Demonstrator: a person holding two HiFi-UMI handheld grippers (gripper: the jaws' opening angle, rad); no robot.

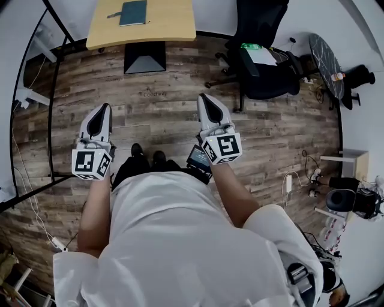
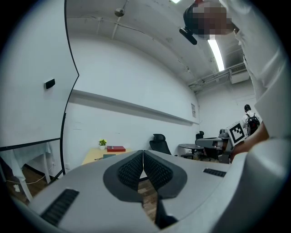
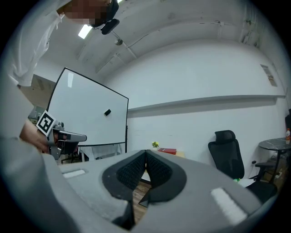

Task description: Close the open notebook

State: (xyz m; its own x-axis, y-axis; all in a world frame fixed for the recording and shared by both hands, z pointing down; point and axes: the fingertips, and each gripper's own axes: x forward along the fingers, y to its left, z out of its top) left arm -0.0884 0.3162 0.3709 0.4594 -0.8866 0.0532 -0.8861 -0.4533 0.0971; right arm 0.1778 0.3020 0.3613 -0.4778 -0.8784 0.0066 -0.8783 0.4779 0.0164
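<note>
**Jaws together, both grippers empty**

Left gripper and right gripper: jaws pressed together on nothing, held level over wood floor. Notebook: flat on far wooden desk, well apart from both.

right gripper | fingers together, empty | whiteboard left | chair right
</note>
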